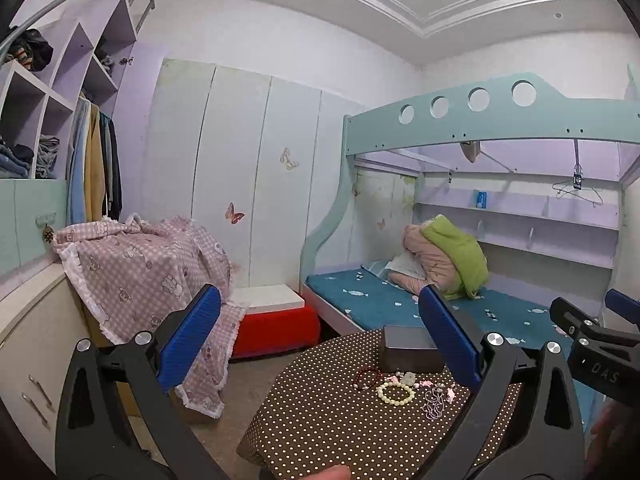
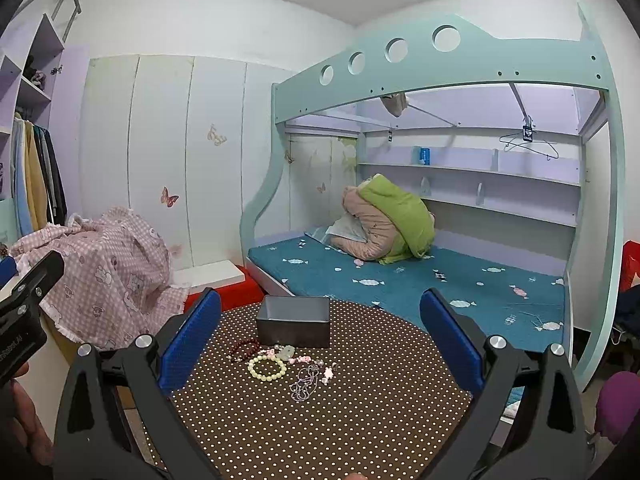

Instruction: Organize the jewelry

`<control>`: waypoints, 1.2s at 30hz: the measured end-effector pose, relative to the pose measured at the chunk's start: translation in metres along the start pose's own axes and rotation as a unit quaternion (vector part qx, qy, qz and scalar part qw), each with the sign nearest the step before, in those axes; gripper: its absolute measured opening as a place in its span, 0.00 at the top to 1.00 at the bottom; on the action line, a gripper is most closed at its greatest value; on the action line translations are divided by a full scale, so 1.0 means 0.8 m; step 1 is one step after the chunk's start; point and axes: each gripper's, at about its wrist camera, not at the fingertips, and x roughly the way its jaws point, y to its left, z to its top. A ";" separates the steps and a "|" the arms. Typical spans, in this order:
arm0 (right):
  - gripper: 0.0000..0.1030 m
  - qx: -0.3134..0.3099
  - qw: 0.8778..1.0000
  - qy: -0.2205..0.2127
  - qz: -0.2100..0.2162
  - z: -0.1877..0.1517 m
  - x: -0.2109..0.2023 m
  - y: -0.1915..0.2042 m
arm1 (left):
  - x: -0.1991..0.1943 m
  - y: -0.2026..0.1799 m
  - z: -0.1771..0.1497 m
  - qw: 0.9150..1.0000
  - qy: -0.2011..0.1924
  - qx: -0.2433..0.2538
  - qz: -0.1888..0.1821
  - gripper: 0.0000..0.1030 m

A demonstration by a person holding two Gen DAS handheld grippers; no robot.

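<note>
A round table with a brown polka-dot cloth [image 2: 360, 420] holds a grey open box [image 2: 294, 326] at its far side. In front of the box lie a dark red bead bracelet [image 2: 245, 349], a cream bead bracelet [image 2: 267, 367], a pale jade pendant with pink beads [image 2: 294, 356] and a silver chain [image 2: 306, 385]. My right gripper [image 2: 320, 340] is open and empty, held above the near side of the table. My left gripper [image 1: 320, 340] is open and empty, to the left of the jewelry [image 1: 395, 393] and the box [image 1: 410, 350].
A bunk bed with a teal mattress [image 2: 440, 280] stands behind the table. A red and white stool [image 1: 276, 320] and furniture under a pink checked cloth [image 1: 140, 280] stand to the left. White wardrobe doors [image 2: 160, 140] line the back wall.
</note>
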 end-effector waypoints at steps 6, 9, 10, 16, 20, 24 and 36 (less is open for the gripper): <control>0.06 -0.003 1.000 0.003 0.000 -0.003 0.002 0.001 | 0.009 0.004 -0.007 1.000 0.020 -0.001 -0.003 0.05; 0.06 -0.003 1.000 0.005 -0.001 -0.004 0.003 0.000 | 0.011 0.004 -0.009 1.000 0.025 -0.005 -0.005 0.05; 0.06 -0.003 1.000 0.006 -0.001 -0.004 0.003 0.000 | 0.012 0.004 -0.009 1.000 0.026 -0.006 -0.007 0.05; 0.06 -0.004 1.000 0.006 -0.002 -0.003 0.005 0.000 | 0.013 0.002 -0.012 1.000 0.027 -0.007 -0.011 0.05; 0.06 -0.004 1.000 0.007 -0.001 -0.005 0.006 0.000 | 0.017 0.002 -0.014 0.999 0.030 -0.007 -0.013 0.05; 0.06 -0.007 1.000 0.018 -0.001 -0.009 0.019 -0.001 | 0.028 0.004 -0.022 0.999 0.044 -0.006 -0.014 0.05; 0.06 -0.020 0.994 0.103 0.002 -0.054 0.108 -0.009 | 0.100 -0.005 -0.086 0.993 0.120 0.009 -0.010 0.05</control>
